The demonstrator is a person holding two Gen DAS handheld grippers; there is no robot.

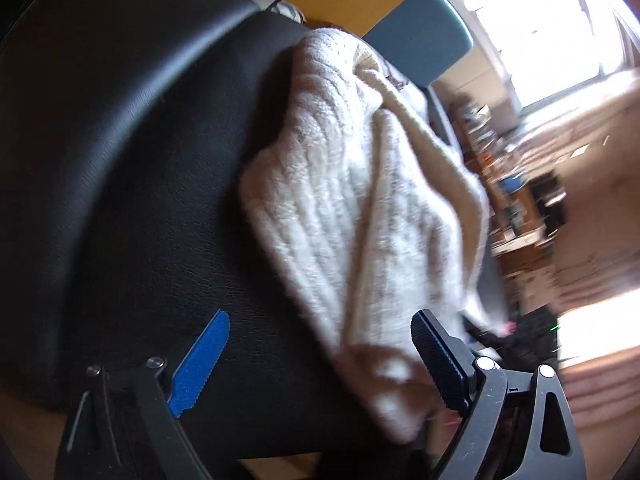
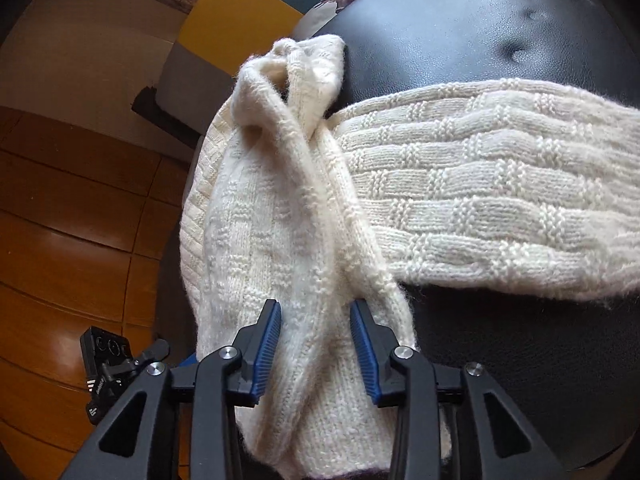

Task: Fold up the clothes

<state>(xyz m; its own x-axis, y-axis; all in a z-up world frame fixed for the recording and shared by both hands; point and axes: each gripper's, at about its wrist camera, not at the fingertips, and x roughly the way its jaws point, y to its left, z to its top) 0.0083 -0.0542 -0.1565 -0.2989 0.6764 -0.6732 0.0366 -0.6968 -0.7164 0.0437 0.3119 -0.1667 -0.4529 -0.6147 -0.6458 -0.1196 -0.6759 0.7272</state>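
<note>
A cream knit sweater [image 2: 472, 184] lies over a black leather seat [image 2: 500, 20], with one long part stretched to the right and a bunched part hanging over the seat's near edge. My right gripper [image 2: 316, 308] stands half closed around a raised fold of that bunched part; the blue pads [image 2: 268, 344] flank the fold without clearly squeezing it. In the blurred left wrist view, the same sweater [image 1: 352, 200] drapes over the seat [image 1: 140, 160]. My left gripper [image 1: 320, 318] is wide open, with the knit's lower edge beside its right finger [image 1: 436, 356].
A wooden floor [image 2: 72, 220] lies to the left of the seat, with a small black device [image 2: 108, 356] on it. A yellow and teal cushion [image 2: 240, 8] sits behind the seat. A bright window [image 1: 540, 28] and cluttered shelves [image 1: 512, 184] are off to the right.
</note>
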